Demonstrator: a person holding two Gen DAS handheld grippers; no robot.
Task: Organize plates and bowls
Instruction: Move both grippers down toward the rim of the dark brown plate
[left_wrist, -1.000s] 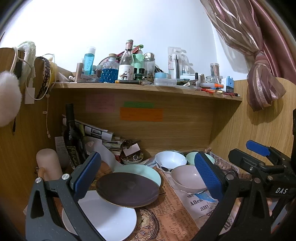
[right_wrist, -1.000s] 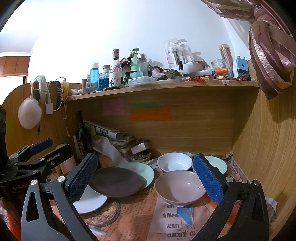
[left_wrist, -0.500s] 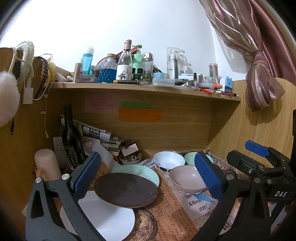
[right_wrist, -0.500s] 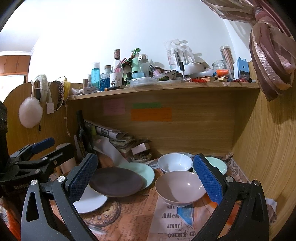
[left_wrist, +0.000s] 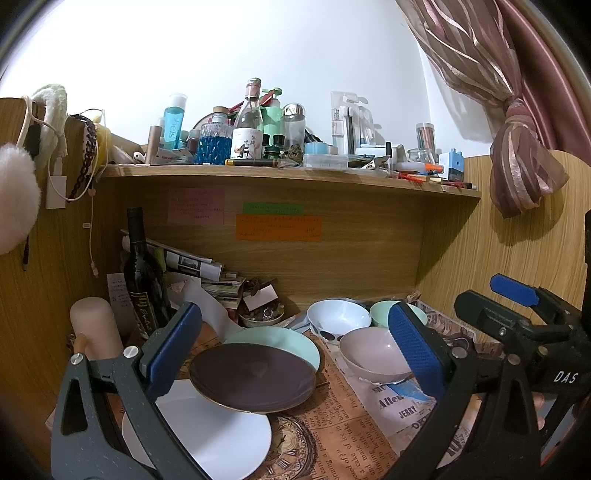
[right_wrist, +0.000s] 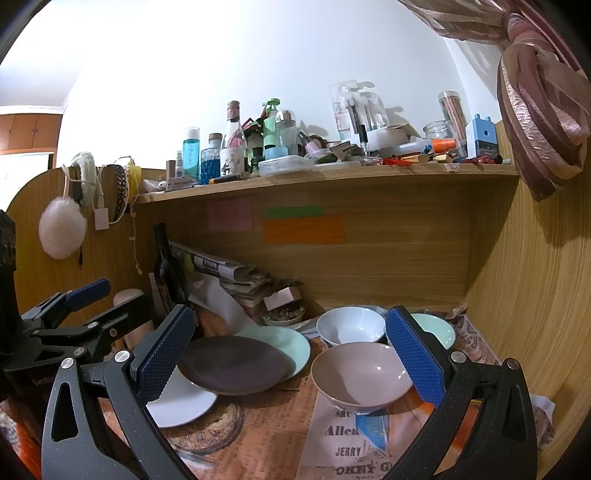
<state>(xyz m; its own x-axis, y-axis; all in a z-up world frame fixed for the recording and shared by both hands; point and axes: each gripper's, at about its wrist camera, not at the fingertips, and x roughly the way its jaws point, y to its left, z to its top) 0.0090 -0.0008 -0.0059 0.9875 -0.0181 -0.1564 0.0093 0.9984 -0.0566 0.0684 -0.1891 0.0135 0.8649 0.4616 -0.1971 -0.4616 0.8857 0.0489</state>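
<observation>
A dark brown plate (left_wrist: 255, 380) lies over a mint plate (left_wrist: 288, 343) and a white plate (left_wrist: 207, 439) on newspaper. To the right sit a pink bowl (left_wrist: 373, 354), a white bowl (left_wrist: 338, 319) and a mint bowl (left_wrist: 382, 312). My left gripper (left_wrist: 291, 350) is open and empty, above the plates. My right gripper (right_wrist: 291, 354) is open and empty, above the brown plate (right_wrist: 232, 363) and the pink bowl (right_wrist: 360, 374). The white bowl (right_wrist: 351, 325), mint bowl (right_wrist: 437, 330), mint plate (right_wrist: 295, 347) and white plate (right_wrist: 181, 402) also show there.
A dark wine bottle (left_wrist: 142, 273), a pink cylinder (left_wrist: 96, 325) and stacked papers (left_wrist: 195, 266) crowd the back left. A small dish of trinkets (left_wrist: 262, 315) sits behind the plates. A cluttered shelf (left_wrist: 288, 177) hangs overhead. A wooden wall (right_wrist: 535, 314) closes the right.
Both grippers drifted slightly; the scene sits a little lower in the right wrist view. No dish has moved and both grippers stay open.
</observation>
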